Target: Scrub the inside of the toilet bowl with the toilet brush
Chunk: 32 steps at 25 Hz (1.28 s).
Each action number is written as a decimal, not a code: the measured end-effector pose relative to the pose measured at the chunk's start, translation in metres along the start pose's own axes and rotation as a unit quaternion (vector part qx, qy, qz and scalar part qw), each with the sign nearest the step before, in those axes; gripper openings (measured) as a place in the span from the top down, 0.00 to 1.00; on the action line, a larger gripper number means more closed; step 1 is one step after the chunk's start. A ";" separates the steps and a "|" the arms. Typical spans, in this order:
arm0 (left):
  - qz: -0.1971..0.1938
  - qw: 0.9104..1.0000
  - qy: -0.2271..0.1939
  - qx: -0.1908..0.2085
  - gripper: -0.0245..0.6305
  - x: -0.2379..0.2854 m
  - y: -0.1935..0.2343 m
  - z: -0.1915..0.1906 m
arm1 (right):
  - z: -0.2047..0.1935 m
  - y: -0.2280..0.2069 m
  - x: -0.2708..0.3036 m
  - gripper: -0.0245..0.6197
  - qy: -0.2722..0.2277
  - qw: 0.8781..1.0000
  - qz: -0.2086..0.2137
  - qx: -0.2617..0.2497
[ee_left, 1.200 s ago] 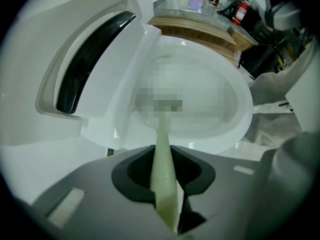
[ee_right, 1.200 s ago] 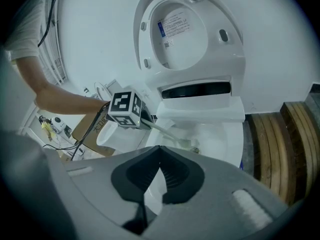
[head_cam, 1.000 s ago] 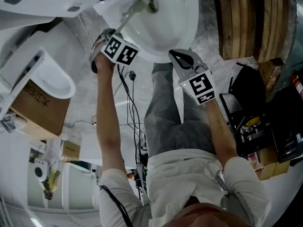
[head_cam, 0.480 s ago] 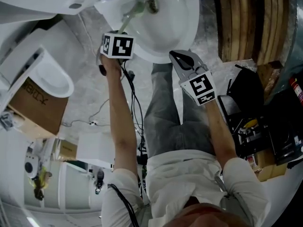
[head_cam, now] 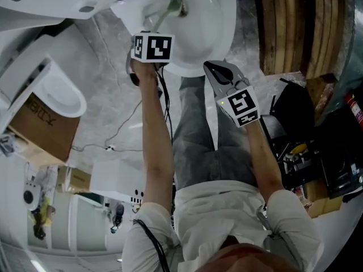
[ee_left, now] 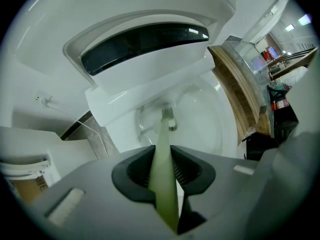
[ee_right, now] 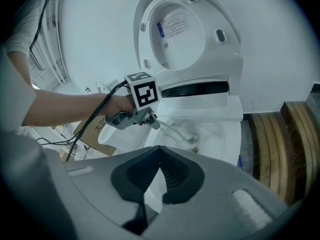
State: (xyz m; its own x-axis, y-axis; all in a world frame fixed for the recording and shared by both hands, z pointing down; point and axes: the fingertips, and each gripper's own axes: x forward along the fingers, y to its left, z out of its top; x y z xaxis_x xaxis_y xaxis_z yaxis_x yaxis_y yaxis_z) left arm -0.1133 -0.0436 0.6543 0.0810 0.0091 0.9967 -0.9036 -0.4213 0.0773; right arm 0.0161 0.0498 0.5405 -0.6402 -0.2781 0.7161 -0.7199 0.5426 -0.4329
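The white toilet bowl (head_cam: 212, 35) is at the top of the head view, with its seat and lid (ee_right: 186, 31) raised. My left gripper (head_cam: 148, 52) is at the bowl's near-left rim, shut on the pale green handle of the toilet brush (ee_left: 163, 151). The brush head (ee_left: 169, 119) is down inside the bowl near the drain. In the right gripper view the left gripper (ee_right: 149, 118) points the brush (ee_right: 181, 134) into the bowl (ee_right: 250, 134). My right gripper (head_cam: 218, 72) hangs in front of the bowl's near edge, shut with nothing in it (ee_right: 160, 156).
A second white toilet (head_cam: 57, 95) and a cardboard box (head_cam: 42, 126) stand at the left. Wooden planks (head_cam: 295, 27) lean to the right of the bowl. Black equipment cases (head_cam: 317, 146) sit at the right. Cables (head_cam: 133, 115) trail over the grey floor.
My left gripper has moved to the right and slightly up along the bowl's rim, swinging the brush inside the bowl. The right gripper has stayed in place.
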 end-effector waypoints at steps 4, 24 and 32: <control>-0.002 1.000 -0.012 -0.007 0.80 -0.004 -0.014 0.008 | -0.004 -0.002 -0.002 0.96 0.000 1.000 0.000 -0.002; -0.113 0.971 -0.100 -0.186 0.80 0.005 -0.101 -0.025 | -0.024 -0.010 -0.022 0.96 0.015 1.000 0.001 -0.013; -0.115 0.973 -0.127 -0.152 0.80 0.004 -0.127 -0.042 | -0.035 -0.008 -0.027 0.96 0.023 1.000 0.004 -0.021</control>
State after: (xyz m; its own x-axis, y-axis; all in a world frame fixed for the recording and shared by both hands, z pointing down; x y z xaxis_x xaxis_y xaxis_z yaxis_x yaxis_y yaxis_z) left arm -0.0162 0.0479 0.6497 0.3615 -0.1690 0.9169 -0.9293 -0.1456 0.3395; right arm 0.0489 0.0811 0.5438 -0.6330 -0.2374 0.7369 -0.7015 0.5786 -0.4161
